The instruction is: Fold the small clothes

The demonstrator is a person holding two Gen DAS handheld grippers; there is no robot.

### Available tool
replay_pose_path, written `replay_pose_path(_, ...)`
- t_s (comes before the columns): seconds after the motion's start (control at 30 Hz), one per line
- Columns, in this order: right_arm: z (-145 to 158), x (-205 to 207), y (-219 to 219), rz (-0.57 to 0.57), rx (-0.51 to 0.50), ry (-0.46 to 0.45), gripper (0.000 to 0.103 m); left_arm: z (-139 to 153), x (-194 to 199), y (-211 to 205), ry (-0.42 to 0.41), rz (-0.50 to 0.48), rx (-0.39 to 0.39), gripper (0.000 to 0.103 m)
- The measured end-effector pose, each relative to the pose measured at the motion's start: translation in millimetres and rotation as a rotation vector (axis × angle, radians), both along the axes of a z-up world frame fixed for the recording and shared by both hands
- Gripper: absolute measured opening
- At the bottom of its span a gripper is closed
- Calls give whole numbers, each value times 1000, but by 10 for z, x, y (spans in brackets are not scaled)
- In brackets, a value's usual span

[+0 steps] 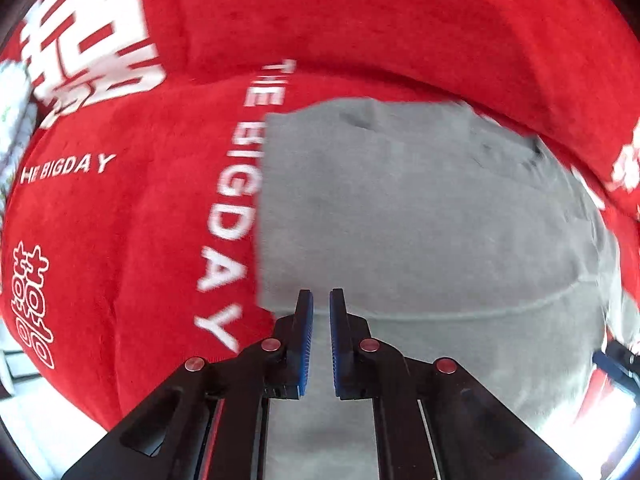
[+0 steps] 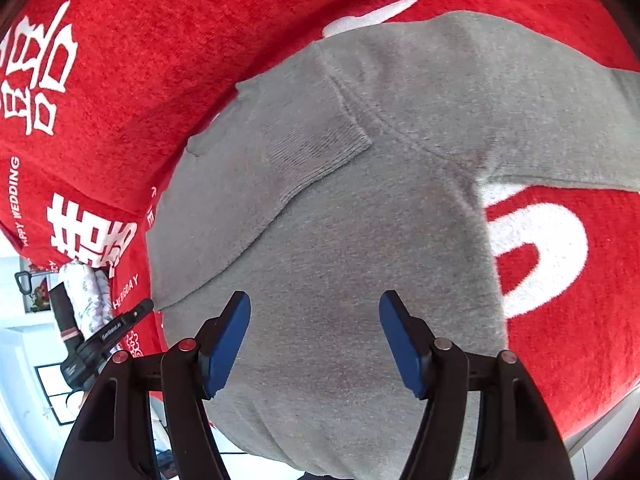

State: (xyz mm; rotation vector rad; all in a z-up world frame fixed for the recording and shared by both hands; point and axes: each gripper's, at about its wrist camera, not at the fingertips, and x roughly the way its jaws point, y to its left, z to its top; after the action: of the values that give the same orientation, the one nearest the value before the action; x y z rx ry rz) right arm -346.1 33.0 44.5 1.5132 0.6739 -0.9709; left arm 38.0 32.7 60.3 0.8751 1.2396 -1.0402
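A grey sweater [image 1: 420,220] [image 2: 360,240] lies flat on a red blanket [image 1: 120,220] [image 2: 140,60]. One sleeve [image 2: 320,140] is folded across the body, its ribbed cuff on the chest. The other sleeve [image 2: 580,140] stretches out to the right. My left gripper [image 1: 321,296] points straight down at the sweater's left edge near the hem, its blue pads nearly together with grey cloth in the slit. In the right wrist view the left gripper [image 2: 120,328] shows as a black body at that same edge. My right gripper [image 2: 316,304] hovers open over the sweater's body, holding nothing.
The blanket carries white lettering and large white characters. A rolled floral cloth [image 2: 86,296] [image 1: 12,120] lies at the blanket's left edge. Beyond that edge is a white floor [image 2: 24,360] with a dark-framed object standing on it.
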Motion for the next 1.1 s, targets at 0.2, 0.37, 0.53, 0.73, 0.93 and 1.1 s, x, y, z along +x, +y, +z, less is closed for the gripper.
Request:
replay_pose_path(0.2,24,-187,31,-34,2,12,72,-13,-707,-29,28,-112,53,10)
replay_pose_path(0.37,1,-382,81,-64,7,15,73,33,-1099,-55,-15,-136,36,102)
replay_pose_path(0.53,-50,-577,138,-103,18,10,73,82,-1470,-93,-36,-205,34,102)
replay_pose_path(0.73,-64,-809,211,-155,3,-19,80,13,-1775,-165,-57,-234,70,102)
replay_pose_path(0.93,-141,-1057,293,-212,18,-77,80,-150,-1912,-216,-72,-274,93,102)
replay_pose_path(1.1,-133,-1331,363,-270,2,-85,80,-223,-2118,-247,-65,-302,101,102)
